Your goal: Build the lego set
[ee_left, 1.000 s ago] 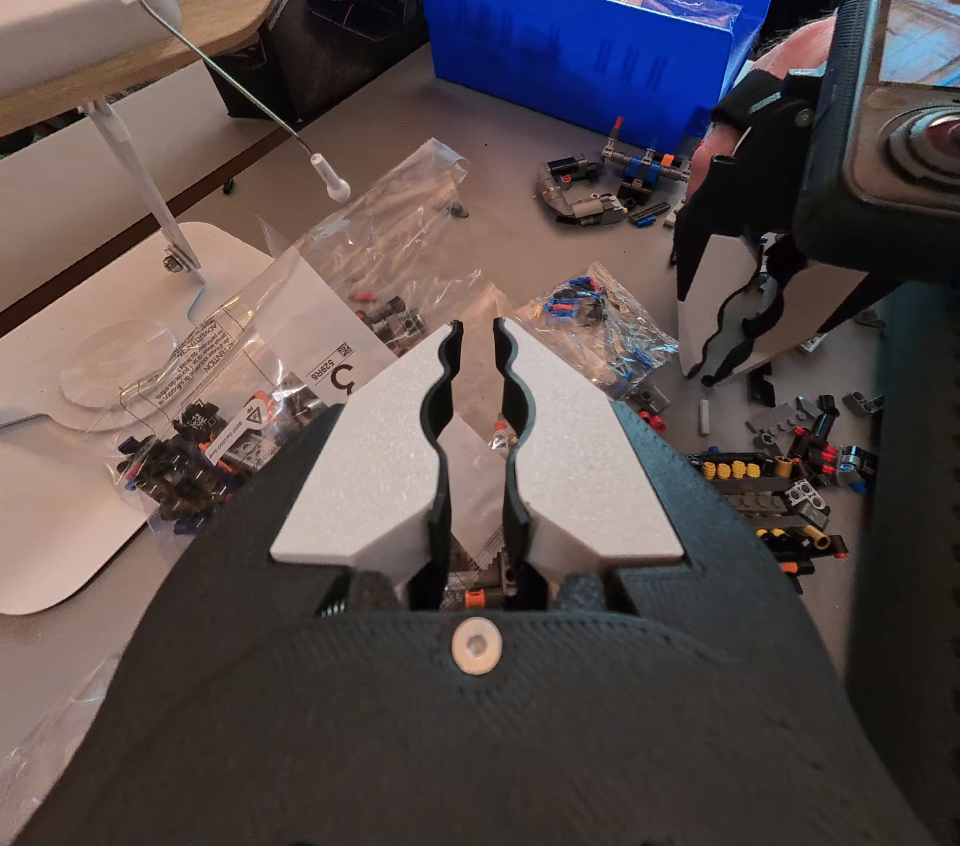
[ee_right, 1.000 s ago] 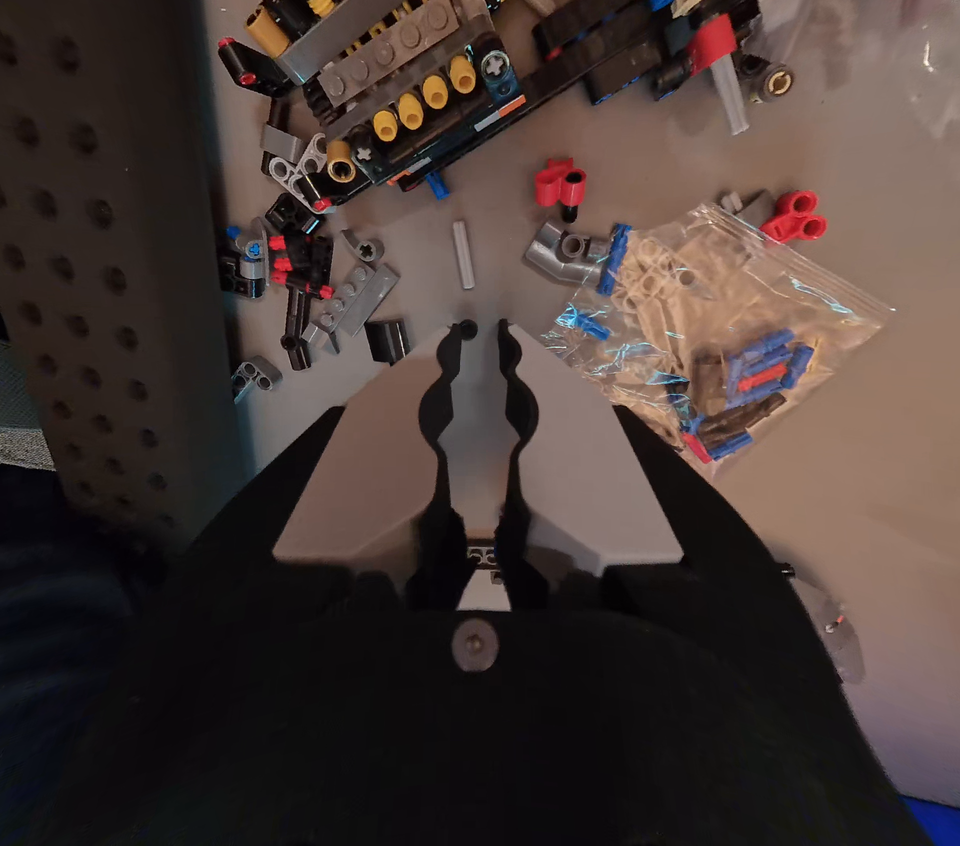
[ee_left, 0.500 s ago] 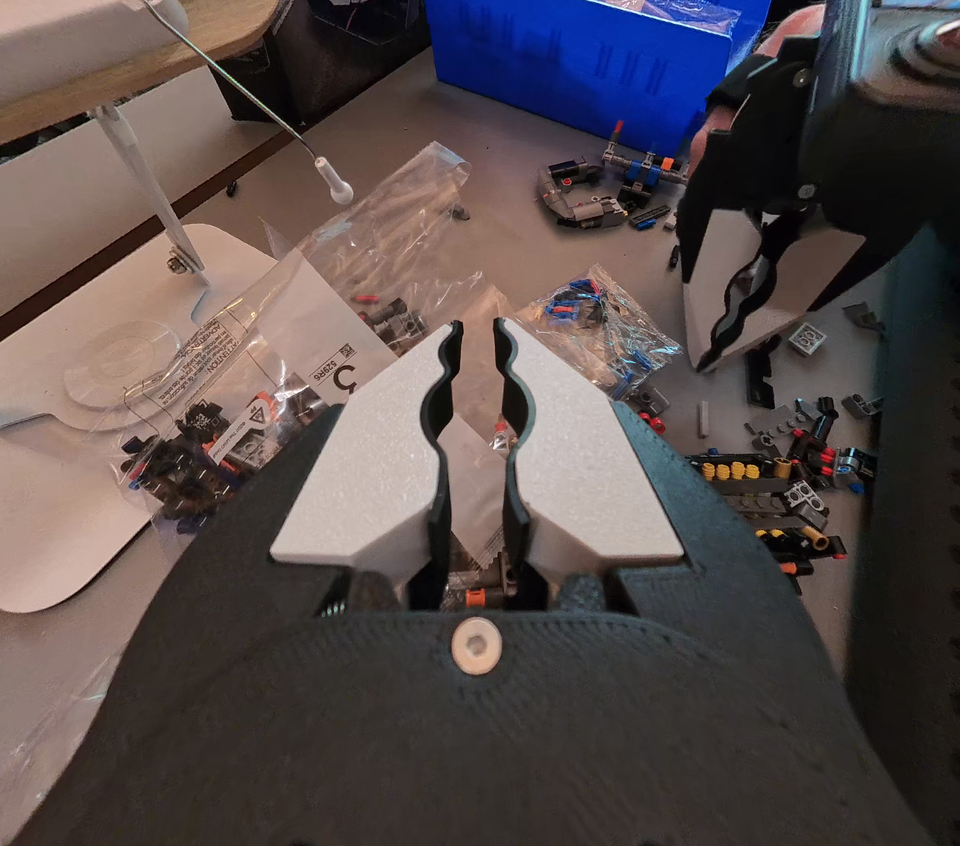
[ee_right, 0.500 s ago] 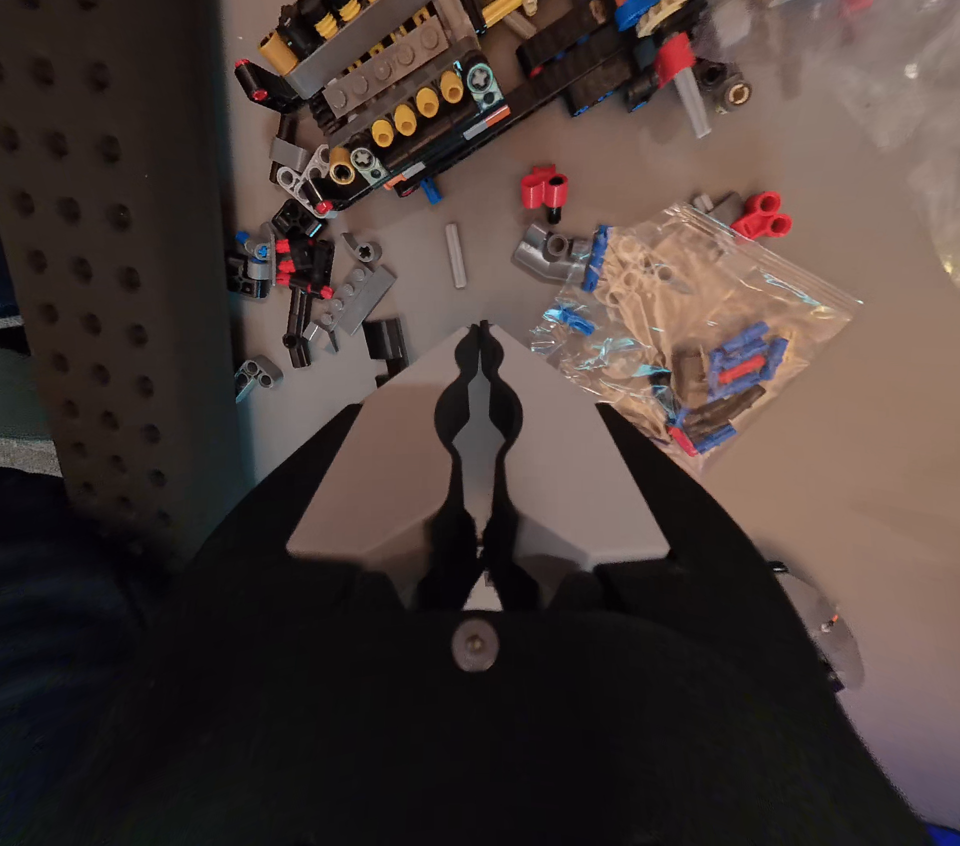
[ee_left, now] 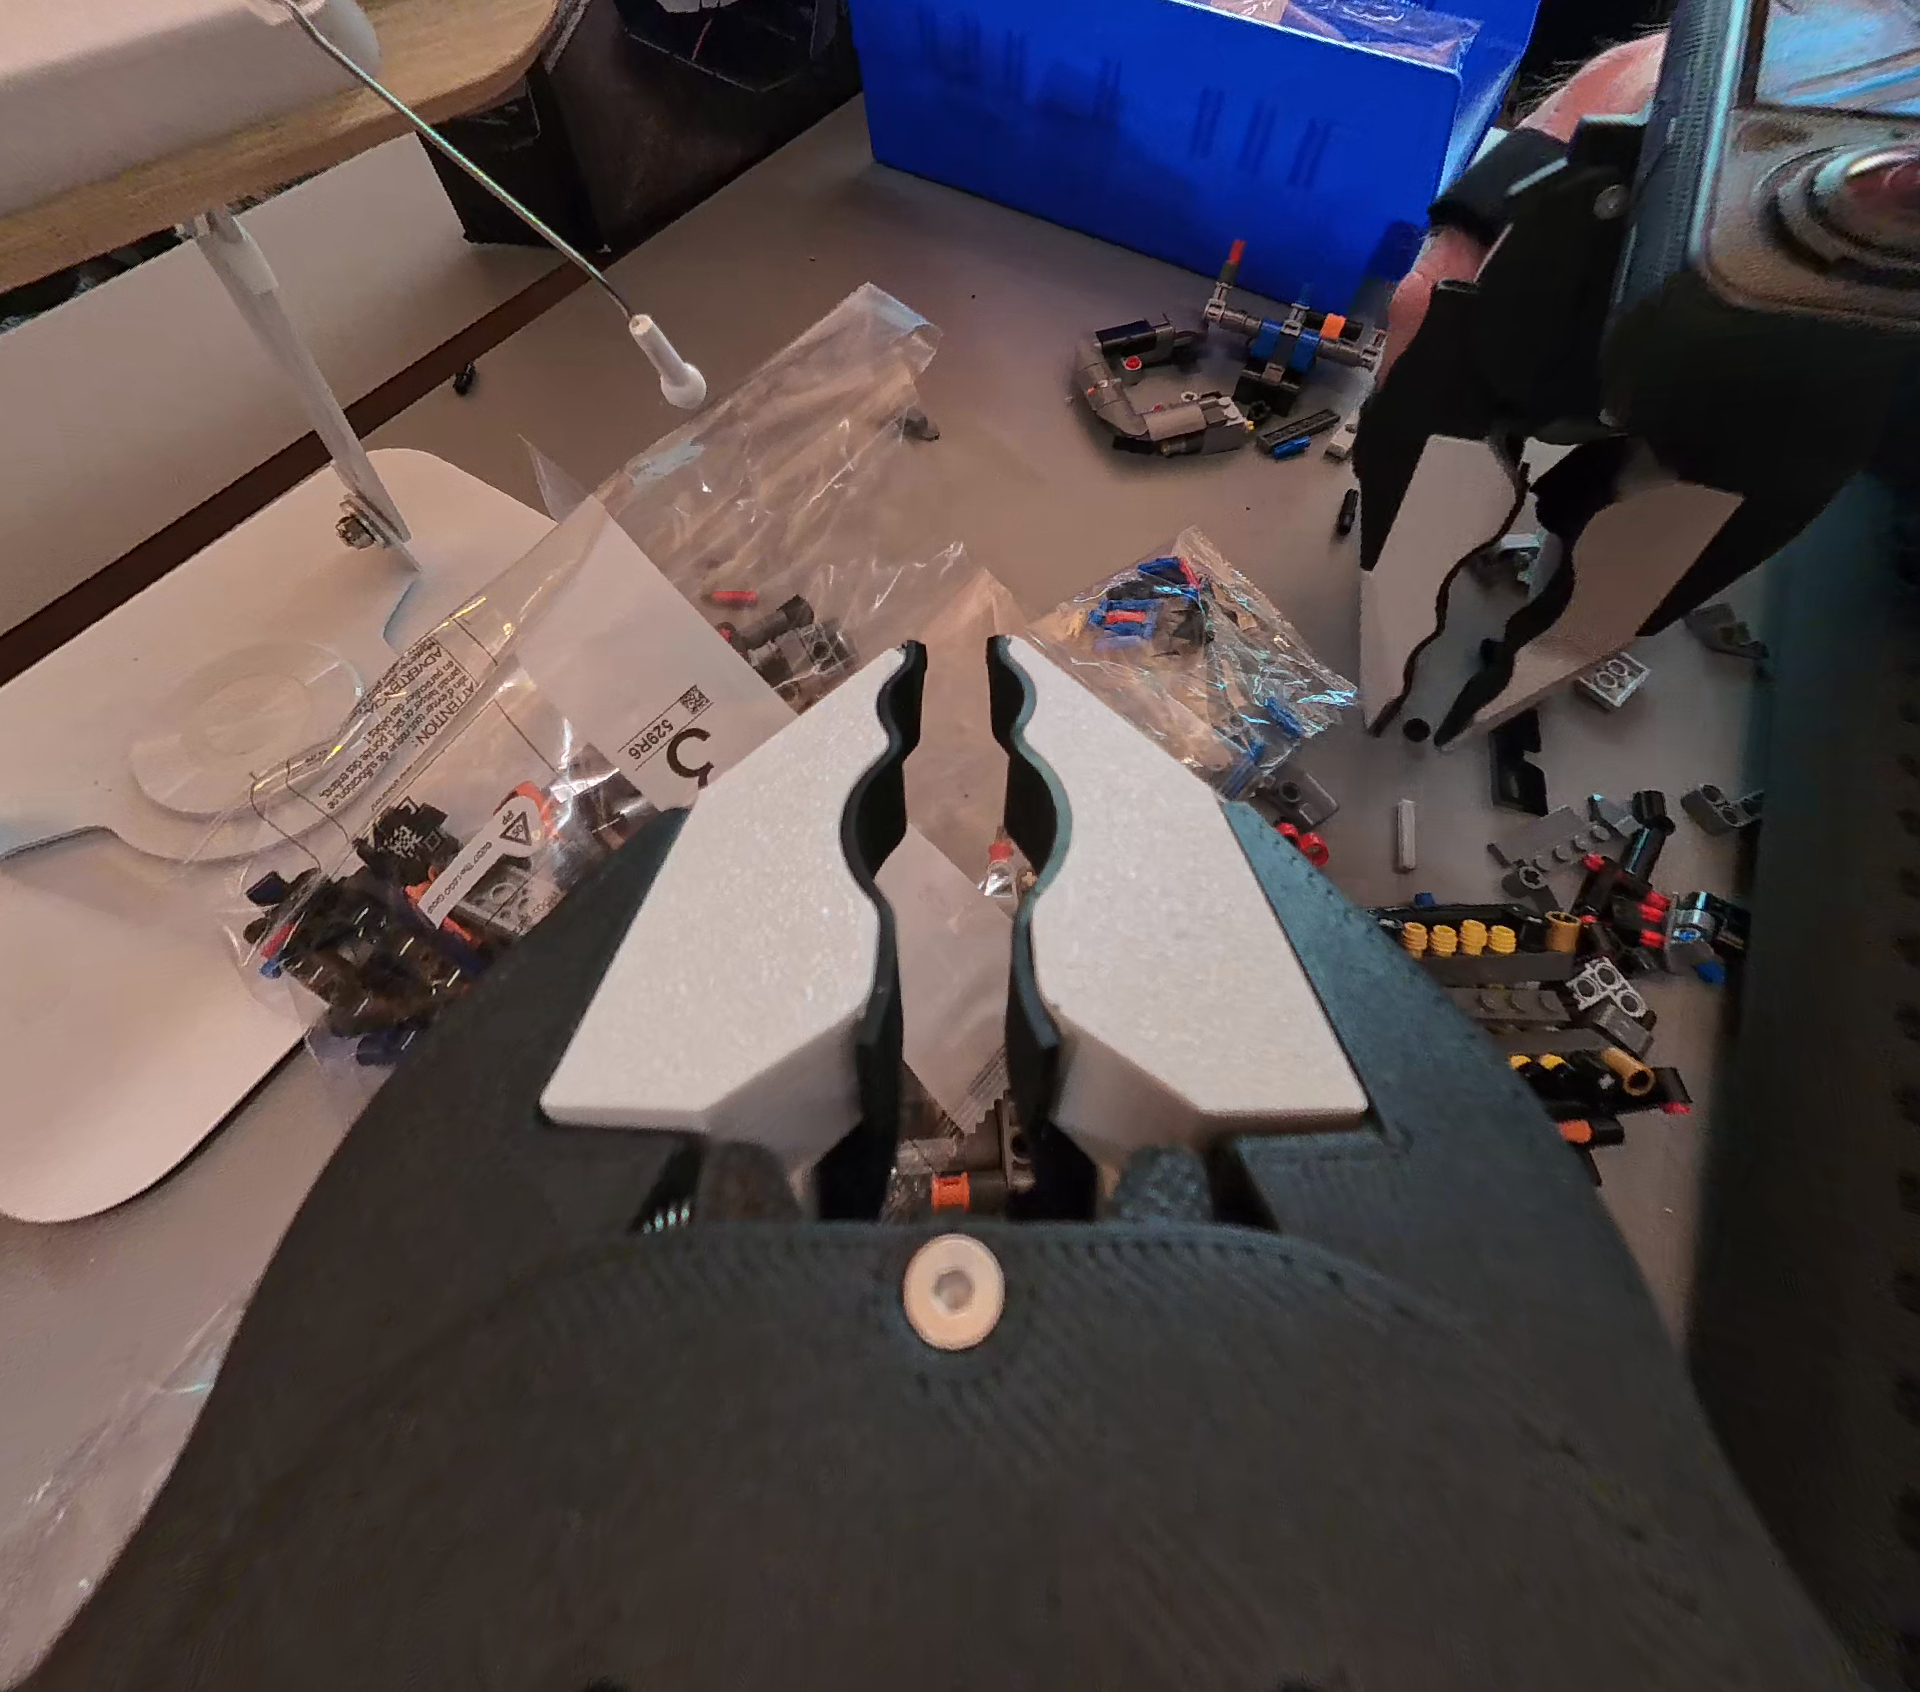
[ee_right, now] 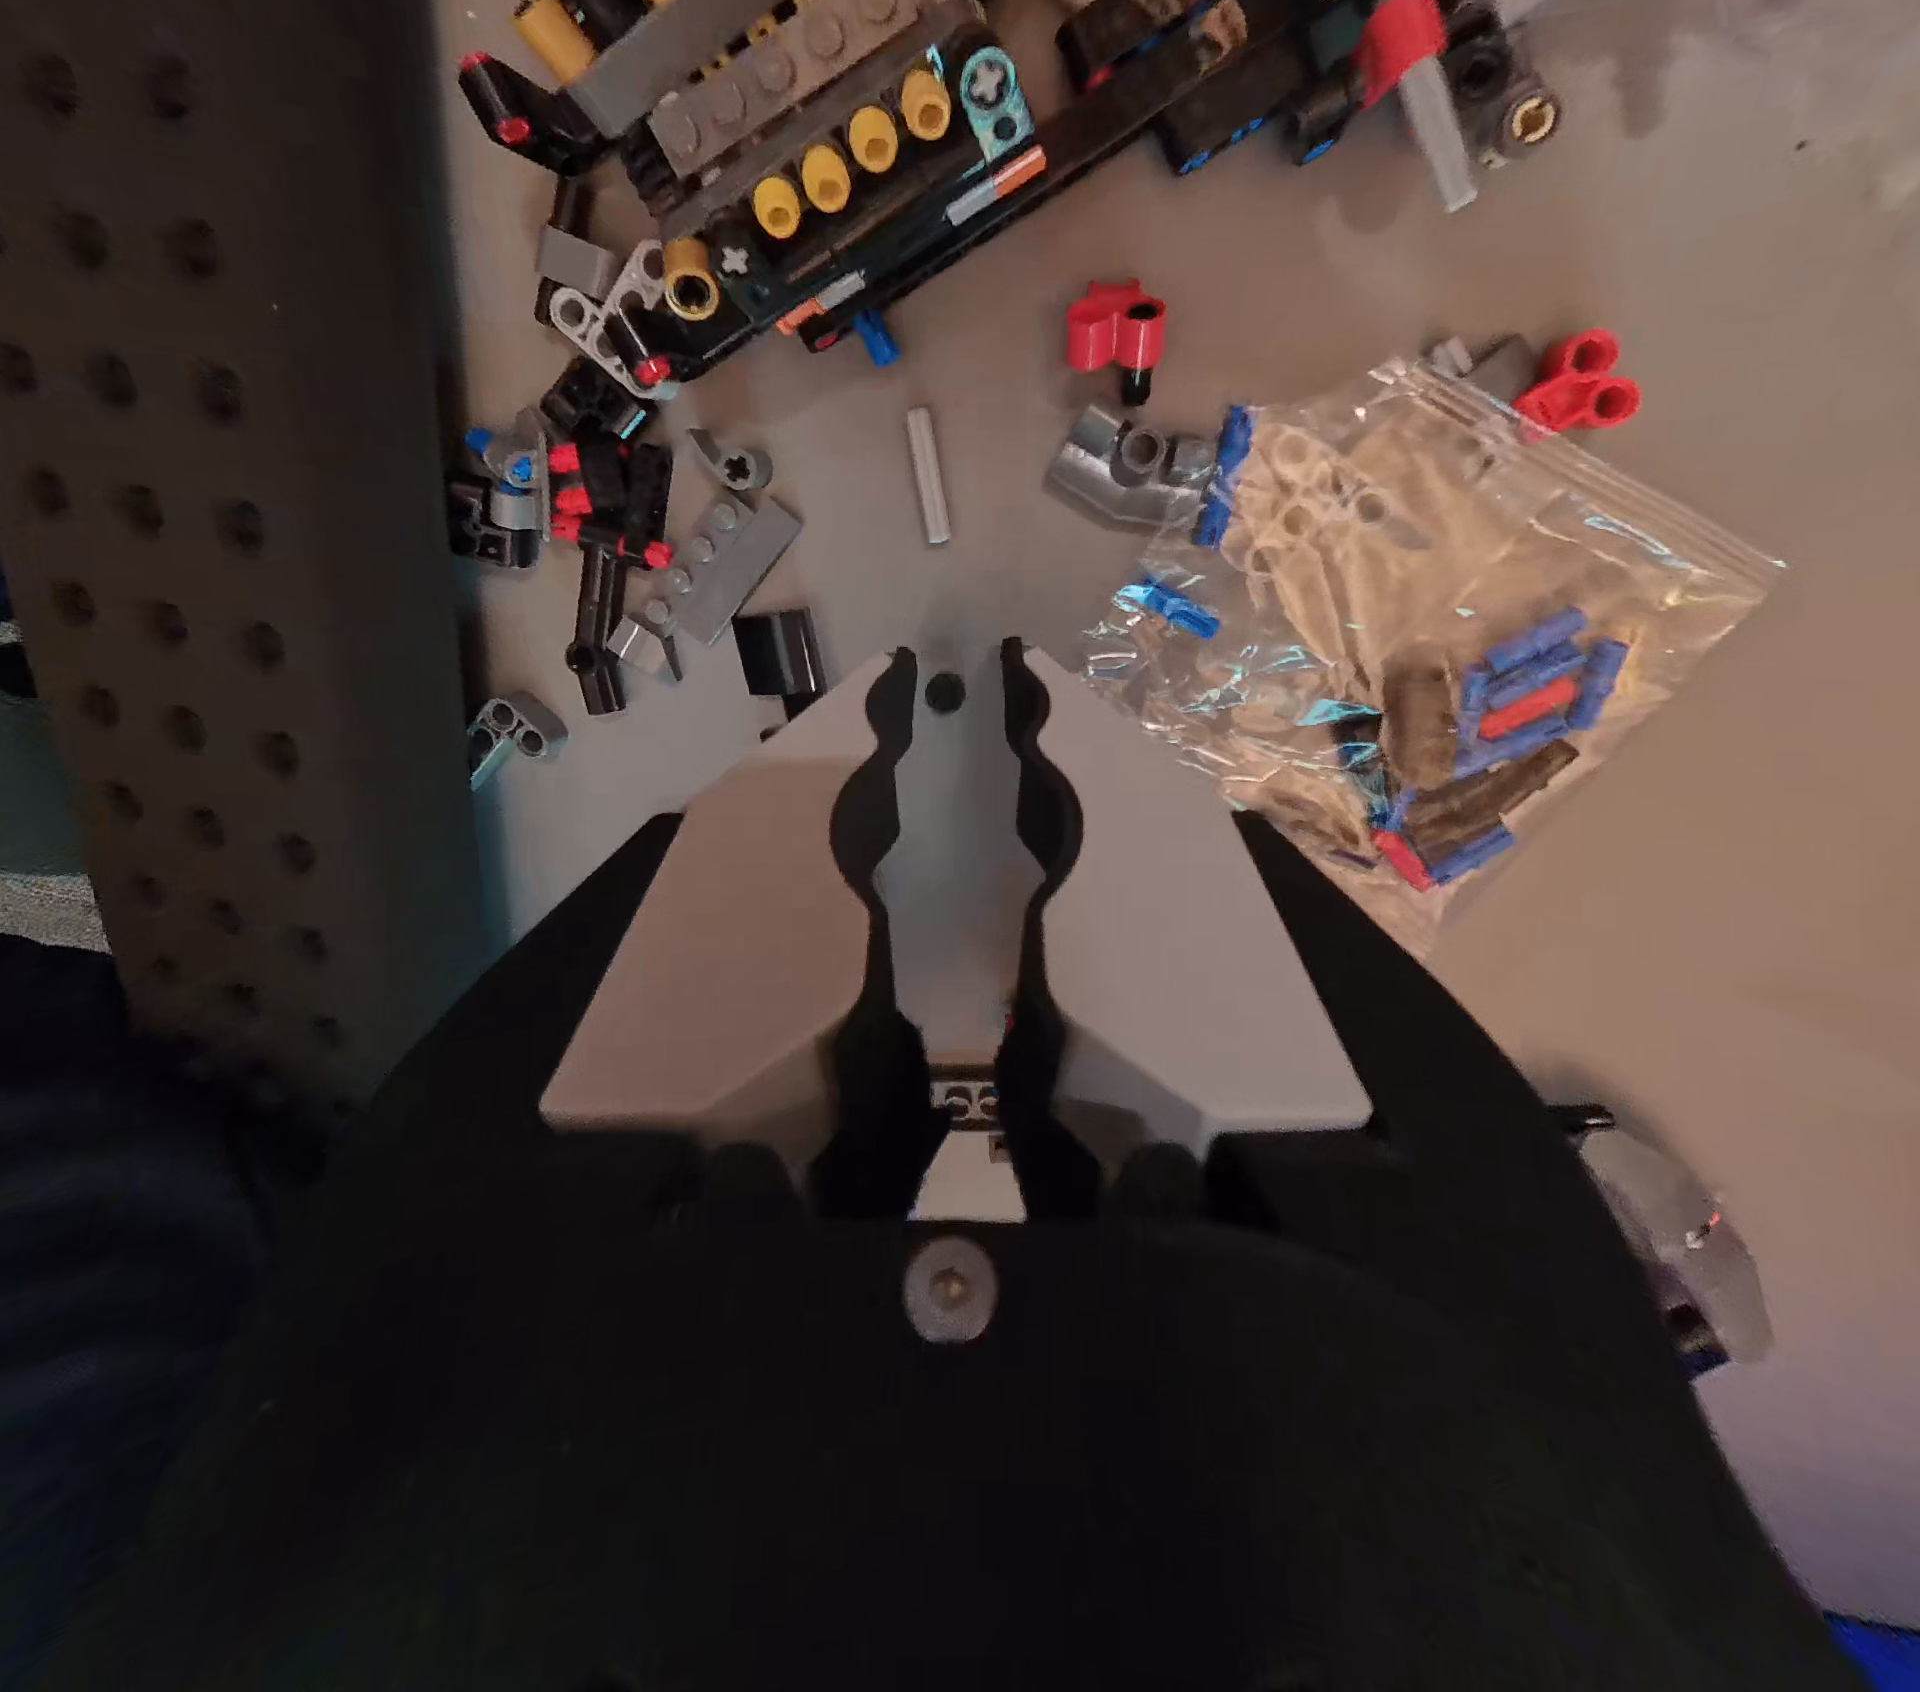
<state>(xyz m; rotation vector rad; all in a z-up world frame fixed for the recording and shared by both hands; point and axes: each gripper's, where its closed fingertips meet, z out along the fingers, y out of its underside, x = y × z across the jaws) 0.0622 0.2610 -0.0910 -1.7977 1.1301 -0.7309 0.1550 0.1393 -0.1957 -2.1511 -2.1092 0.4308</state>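
A cluttered grey worktop [ee_left: 1018, 333] is seen, with a blue bin [ee_left: 1174, 53] at 12 o'clock in the left wrist view and clear bags of parts spread across the middle. The left gripper [ee_left: 948, 666] is held above a large parts bag [ee_left: 436, 769], its jaws parted and empty. The right gripper [ee_right: 951, 655] is pointed down at the worktop, jaws parted, with a small black round piece [ee_right: 943, 692] lying between the tips; nothing is gripped.

The step in hand is judged to be the pick-up of that piece. The tips should be lowered squarely on either side of it and closed gently, since so small and round a part is likely to skid away.

The partly built lego set [ee_right: 831, 115] lies at 12 o'clock in the right wrist view: a long black and grey assembly with a row of yellow pins, loose pieces scattered at 9 o'clock, and a small bag [ee_right: 1434, 645] at 3 o'clock.
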